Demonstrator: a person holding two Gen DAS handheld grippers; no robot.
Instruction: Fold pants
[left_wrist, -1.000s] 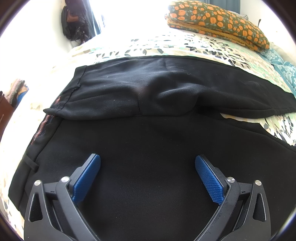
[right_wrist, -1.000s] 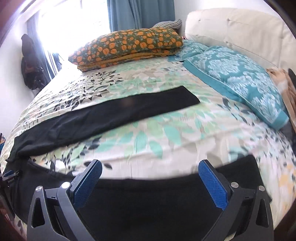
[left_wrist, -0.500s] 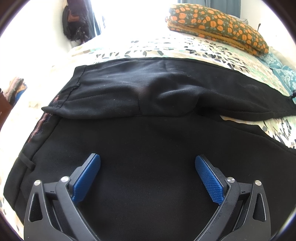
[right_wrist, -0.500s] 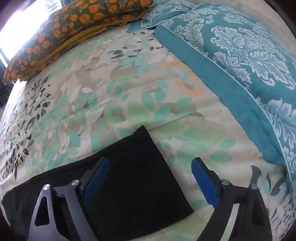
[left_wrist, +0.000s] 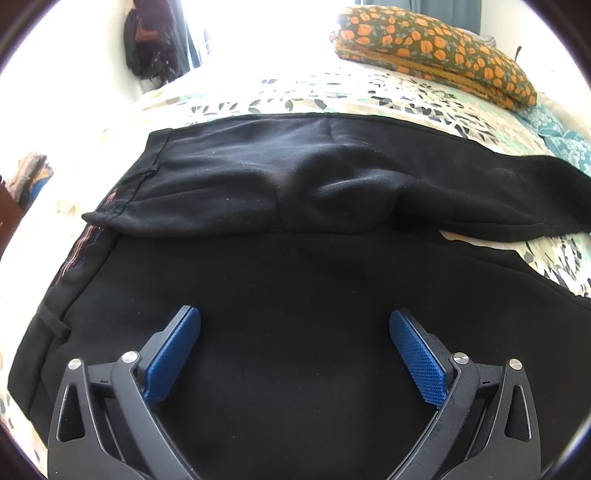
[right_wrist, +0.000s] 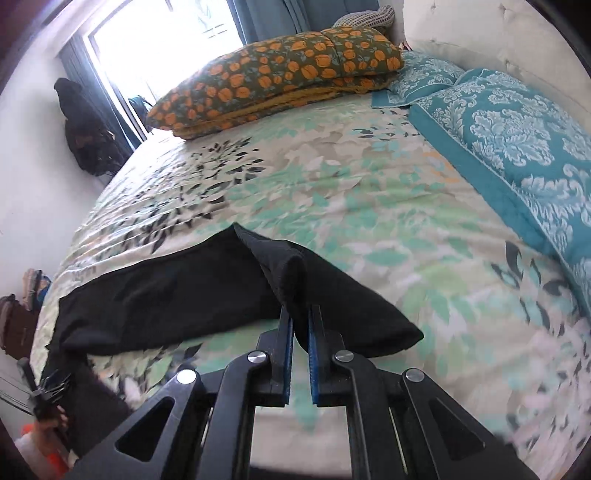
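Black pants (left_wrist: 295, 258) lie spread on a floral bedspread (left_wrist: 369, 92), waistband to the left, legs running right. My left gripper (left_wrist: 294, 325) is open and empty, hovering over the near hip area of the pants. My right gripper (right_wrist: 301, 317) is shut on the hem end of the far pant leg (right_wrist: 184, 295) and holds it lifted above the bedspread (right_wrist: 369, 206). The leg sags back to the left toward the waist.
An orange-flowered folded quilt (right_wrist: 277, 77) lies at the far side of the bed. Teal patterned pillows (right_wrist: 517, 133) lie along the right by a white headboard (right_wrist: 498, 37). A dark bag (right_wrist: 81, 129) hangs on the left wall near the bright window.
My right gripper moved from the near leg to the far leg's hem, closed on it and lifted it. The left gripper barely moved.
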